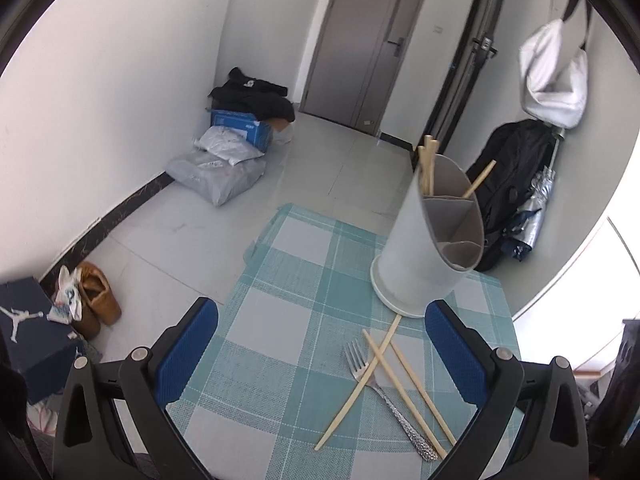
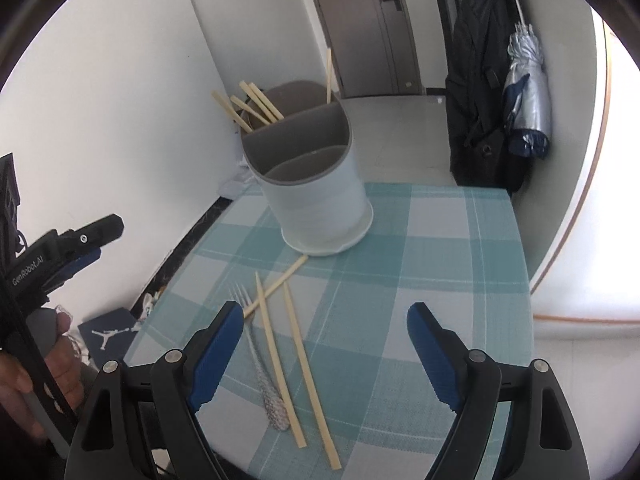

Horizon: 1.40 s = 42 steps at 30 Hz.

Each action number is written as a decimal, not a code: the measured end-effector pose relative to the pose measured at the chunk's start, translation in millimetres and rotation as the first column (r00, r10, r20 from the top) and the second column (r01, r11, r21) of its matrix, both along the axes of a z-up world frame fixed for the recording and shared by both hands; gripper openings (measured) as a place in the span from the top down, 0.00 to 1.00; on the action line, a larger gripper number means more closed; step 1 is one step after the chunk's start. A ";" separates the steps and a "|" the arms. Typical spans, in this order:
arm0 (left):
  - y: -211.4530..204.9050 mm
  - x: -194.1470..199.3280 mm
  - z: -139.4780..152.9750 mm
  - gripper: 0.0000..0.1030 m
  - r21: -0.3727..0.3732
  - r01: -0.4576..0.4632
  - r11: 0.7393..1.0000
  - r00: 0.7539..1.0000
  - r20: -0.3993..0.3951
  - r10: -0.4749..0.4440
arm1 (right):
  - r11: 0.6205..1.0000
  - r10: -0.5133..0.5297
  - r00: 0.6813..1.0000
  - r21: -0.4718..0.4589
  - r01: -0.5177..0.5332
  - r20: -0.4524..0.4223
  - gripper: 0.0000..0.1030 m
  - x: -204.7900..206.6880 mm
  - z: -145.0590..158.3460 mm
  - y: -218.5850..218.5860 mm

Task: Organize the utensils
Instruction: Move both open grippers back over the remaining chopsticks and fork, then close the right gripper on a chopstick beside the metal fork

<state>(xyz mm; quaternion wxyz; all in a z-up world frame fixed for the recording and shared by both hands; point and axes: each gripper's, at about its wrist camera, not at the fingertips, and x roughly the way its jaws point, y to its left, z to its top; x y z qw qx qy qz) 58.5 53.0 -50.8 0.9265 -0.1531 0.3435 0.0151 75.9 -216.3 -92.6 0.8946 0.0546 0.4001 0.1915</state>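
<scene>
Several chopsticks (image 2: 256,106) already stand in the holder (image 2: 316,200), but three loose chopsticks (image 2: 298,344) and a fork (image 2: 256,344) lie on the checked table (image 2: 460,260) just before it, both the left gripper (image 1: 320,356) and right gripper (image 2: 324,350) spread and empty above them

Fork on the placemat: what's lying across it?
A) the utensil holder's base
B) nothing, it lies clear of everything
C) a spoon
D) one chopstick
D: a single chopstick crosses over the fork just below its tines, while the other two chopsticks lie beside it and the utensil holder stands apart farther back on the placemat.
</scene>
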 end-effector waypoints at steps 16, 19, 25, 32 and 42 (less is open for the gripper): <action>29.9 19.1 -16.9 0.01 -0.102 -0.036 0.994 0.993 -0.112 0.025 | 0.983 0.129 0.985 -0.120 -0.143 -0.113 0.30 33.4 -34.3 70.8; 36.3 21.5 -16.8 0.01 -0.085 -0.039 0.996 0.991 -0.131 0.027 | 0.977 0.152 0.981 -0.131 -0.168 -0.118 0.41 44.4 -37.5 87.2; 53.0 23.8 -20.9 0.01 -0.106 -0.085 0.991 0.985 -0.156 0.068 | 0.974 0.170 0.975 -0.128 -0.188 -0.143 0.60 64.7 -44.9 117.4; 63.1 24.7 -23.9 0.01 -0.123 -0.113 0.986 0.981 -0.173 0.091 | 0.946 0.191 0.973 -0.242 -0.217 -0.125 0.66 71.0 -50.3 145.9; 71.6 25.8 -26.3 0.01 -0.155 -0.126 0.980 0.978 -0.185 0.096 | 0.919 0.207 0.973 -0.319 -0.231 -0.106 0.76 71.9 -55.2 159.1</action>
